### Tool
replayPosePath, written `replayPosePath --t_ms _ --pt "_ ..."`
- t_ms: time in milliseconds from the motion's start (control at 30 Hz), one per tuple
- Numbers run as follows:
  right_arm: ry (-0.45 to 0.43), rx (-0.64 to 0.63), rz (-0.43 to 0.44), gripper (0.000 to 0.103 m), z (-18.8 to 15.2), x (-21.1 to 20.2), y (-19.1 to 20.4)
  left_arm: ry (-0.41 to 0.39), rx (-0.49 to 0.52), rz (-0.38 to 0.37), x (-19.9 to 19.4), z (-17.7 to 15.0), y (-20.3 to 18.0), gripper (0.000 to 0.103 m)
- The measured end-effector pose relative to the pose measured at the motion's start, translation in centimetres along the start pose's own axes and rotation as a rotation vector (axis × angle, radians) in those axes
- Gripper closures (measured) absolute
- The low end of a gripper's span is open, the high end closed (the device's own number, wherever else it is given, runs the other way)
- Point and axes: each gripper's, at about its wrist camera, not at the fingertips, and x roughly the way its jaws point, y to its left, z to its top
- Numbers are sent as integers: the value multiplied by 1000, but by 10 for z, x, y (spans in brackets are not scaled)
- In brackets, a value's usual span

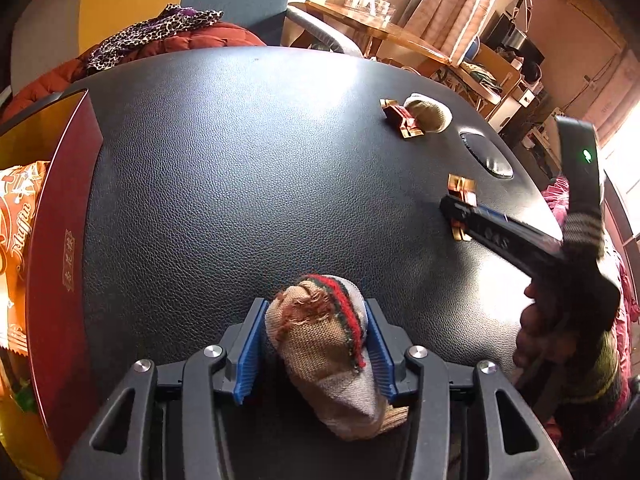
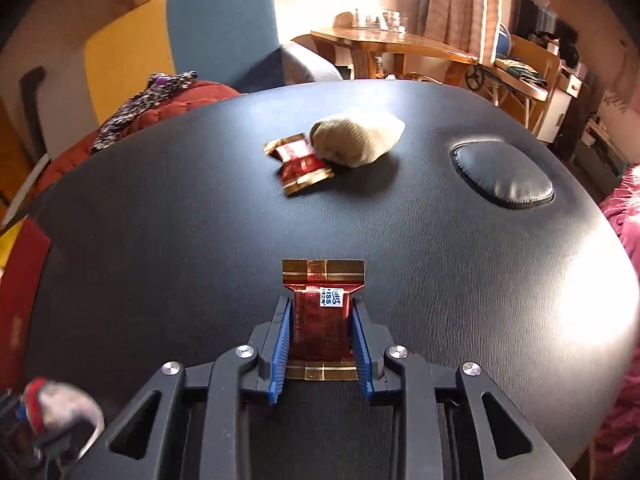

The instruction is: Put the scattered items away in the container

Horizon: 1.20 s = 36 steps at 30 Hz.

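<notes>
Between right fingers (image 2: pixel 280 352), wrapper (image 2: pixel 320 324) lengthwise

1. Black leather-textured padded table top (image 2: pixel 200 240), with an oval stitched black cushion insert (image 2: pixel 502 174) set near its far right edge.
2. Rust-red quilted garment (image 1: pixel 192 42), heaped beyond the table's far left edge.
3. Leopard-print fabric piece (image 1: pixel 160 28), lying on top of the quilted garment.
4. Blue upholstered armchair (image 2: pixel 224 28), behind the table.
5. Wooden side table (image 2: pixel 384 42) carrying glassware, near a striped beige curtain (image 2: pixel 460 0).
6. Pink fabric (image 2: pixel 624 216), at the right margin.
</notes>
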Motion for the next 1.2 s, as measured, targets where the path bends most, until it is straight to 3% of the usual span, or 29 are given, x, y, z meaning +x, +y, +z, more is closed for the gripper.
replayPosePath --t_ms 233,433,700,1000,1200 --pt "-23 -68 52 74 -36 -22 13 -8 -22 -23 -8 -5 1 52" --pt "-17 -79 19 71 -40 -20 21 -53 -27 4 -29 -17 9 47" --pt "-54 -59 4 56 -40 -14 26 -68 -37 -43 -45 -30 12 45" --pt "-97 -55 -3 53 -44 -14 28 -7 -67 -34 -36 -33 14 43" --pt "-110 -60 -9 53 -45 -14 29 15 -61 12 -25 -24 6 43"
